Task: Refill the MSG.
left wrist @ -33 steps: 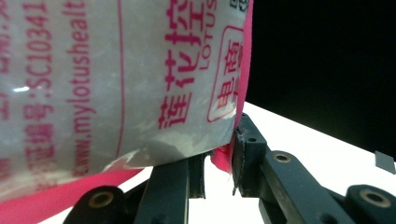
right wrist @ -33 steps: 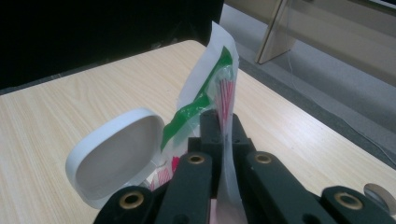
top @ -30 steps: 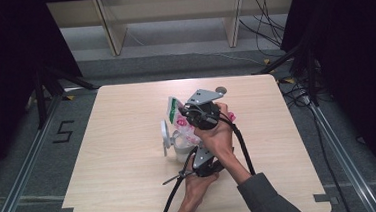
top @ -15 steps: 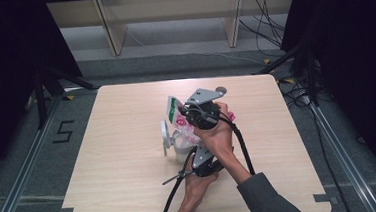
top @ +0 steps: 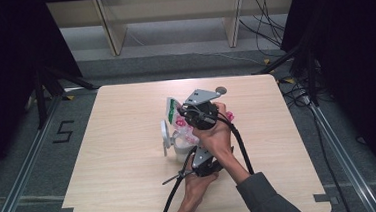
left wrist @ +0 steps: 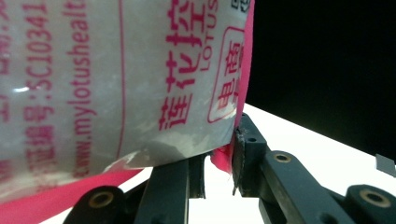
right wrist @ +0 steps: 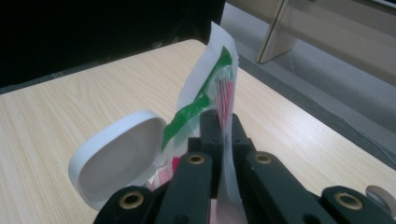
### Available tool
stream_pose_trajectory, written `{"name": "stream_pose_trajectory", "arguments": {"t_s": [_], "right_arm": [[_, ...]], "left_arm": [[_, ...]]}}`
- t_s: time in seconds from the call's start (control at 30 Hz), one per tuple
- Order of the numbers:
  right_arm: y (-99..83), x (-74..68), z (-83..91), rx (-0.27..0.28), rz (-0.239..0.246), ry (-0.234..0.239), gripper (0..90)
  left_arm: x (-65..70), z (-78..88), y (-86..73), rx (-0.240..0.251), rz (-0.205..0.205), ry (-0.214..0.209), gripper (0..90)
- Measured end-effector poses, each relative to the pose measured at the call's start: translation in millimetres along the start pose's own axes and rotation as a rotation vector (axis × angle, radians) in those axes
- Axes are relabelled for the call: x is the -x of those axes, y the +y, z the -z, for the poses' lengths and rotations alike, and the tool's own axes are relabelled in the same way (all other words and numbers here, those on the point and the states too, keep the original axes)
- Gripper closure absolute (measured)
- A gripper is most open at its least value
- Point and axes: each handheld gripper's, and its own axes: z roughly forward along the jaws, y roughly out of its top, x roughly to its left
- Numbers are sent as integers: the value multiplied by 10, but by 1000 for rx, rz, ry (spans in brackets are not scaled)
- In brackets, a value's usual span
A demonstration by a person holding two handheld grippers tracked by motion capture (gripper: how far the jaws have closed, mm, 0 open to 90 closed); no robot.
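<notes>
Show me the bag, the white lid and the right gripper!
bag (right wrist: 219,84): right gripper view, upper clear part.
white lid (right wrist: 119,158): right gripper view, its inside.
right gripper (right wrist: 223,133): right gripper view, jaw tips pinching the bag.

Counted on the table (top: 117,191): one plastic pouch (top: 176,118) with pink and green print, one white container (top: 181,147) with one white hinged lid (top: 165,136), and one small grey disc (top: 220,89). Two grippers present: left gripper (top: 195,153), right gripper (top: 186,117). Two hands.

A light wooden table (top: 122,191) carries a white container (top: 179,145) with its round lid (right wrist: 119,156) flipped open.
</notes>
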Motion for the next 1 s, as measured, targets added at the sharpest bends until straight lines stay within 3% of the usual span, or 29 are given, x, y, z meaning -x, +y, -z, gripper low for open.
{"name": "stream_pose_trajectory", "arguments": {"t_s": [0.13,0.23,0.33,0.37,0.4,0.53,0.57,0.67,0.77,0.93,1.0], "right_arm": [[13,13,14,1,12,10,900],[10,-7,17,-4,-7,7,900],[4,1,-1,2,13,2,900],[4,-2,7,5,-3,0,900],[16,16,24,-1,21,4,900],[3,-5,-10,-8,10,13,900],[6,2,-16,-13,26,17,900],[9,-14,3,4,-23,22,900],[9,-20,-15,-4,21,7,900],[18,-12,6,-4,-12,21,900],[13,-14,-9,7,2,8,900]], "left_arm": [[3,9,14,-2,-4,3,768],[8,-7,14,9,2,-6,768],[6,-19,9,12,1,0,767],[4,-13,13,9,1,3,767],[2,2,21,-4,-7,8,768],[5,-21,7,9,3,-2,767],[1,-18,6,12,4,-3,768],[-9,-8,16,8,1,-2,768],[7,-23,9,21,7,-6,767],[-6,-3,20,15,0,-3,768],[-2,-17,11,16,10,-10,768]]}}
